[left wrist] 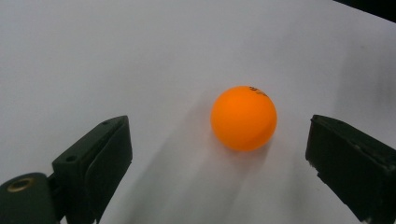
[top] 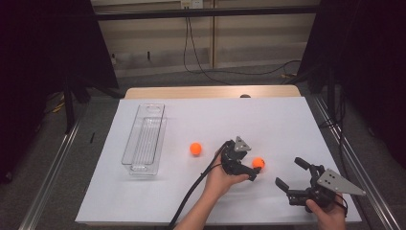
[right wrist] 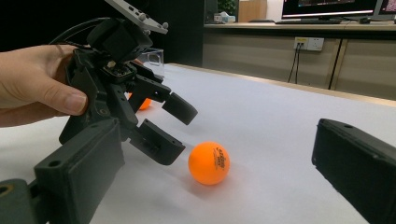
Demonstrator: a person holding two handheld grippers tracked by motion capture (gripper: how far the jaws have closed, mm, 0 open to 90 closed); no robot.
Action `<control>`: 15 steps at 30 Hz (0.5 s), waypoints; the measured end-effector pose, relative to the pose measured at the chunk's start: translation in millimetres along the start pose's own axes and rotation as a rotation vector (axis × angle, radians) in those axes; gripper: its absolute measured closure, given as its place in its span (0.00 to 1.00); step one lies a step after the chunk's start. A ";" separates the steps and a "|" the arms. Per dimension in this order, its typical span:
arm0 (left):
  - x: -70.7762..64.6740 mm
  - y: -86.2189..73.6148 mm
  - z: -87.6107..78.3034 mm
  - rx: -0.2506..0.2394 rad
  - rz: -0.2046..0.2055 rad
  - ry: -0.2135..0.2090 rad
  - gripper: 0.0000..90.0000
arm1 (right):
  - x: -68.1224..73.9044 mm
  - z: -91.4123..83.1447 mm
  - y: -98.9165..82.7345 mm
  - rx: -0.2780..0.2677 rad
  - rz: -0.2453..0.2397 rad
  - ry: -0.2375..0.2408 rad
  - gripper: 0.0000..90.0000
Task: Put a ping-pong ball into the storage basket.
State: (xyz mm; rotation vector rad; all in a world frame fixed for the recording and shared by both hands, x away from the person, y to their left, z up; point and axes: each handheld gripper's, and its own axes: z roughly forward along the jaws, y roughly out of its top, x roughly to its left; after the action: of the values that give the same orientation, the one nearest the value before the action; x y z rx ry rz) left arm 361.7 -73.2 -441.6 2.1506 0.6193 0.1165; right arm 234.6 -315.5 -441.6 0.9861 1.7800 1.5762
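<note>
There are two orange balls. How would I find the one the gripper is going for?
Start at the white table and find the clear tray on its left side. Move right past the first ball to the left gripper. The ball you want lies right at its open jaws; the other one sits alone, nearer the tray.

small dark print on the orange ball point(right wrist: 209, 163), too blurred to read

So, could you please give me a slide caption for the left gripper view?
Open left gripper lined up on an orange ping-pong ball resting on the white table, jaws clear of it.
</note>
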 end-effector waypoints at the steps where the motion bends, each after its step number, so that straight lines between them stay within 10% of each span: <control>1: -0.4 0.5 1.2 -0.004 0.000 -0.002 0.09 | 0.0 0.0 0.0 0.000 -0.001 0.000 0.02; 15: -1.2 1.5 5.1 -0.002 0.006 -0.008 0.13 | 0.0 -0.1 0.0 0.000 -0.002 0.001 0.02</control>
State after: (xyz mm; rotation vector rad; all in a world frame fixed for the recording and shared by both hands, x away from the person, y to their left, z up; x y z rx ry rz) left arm 362.8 -78.3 -443.4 2.1500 0.6082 0.1109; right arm 234.6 -315.5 -441.6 0.9835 1.7809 1.5764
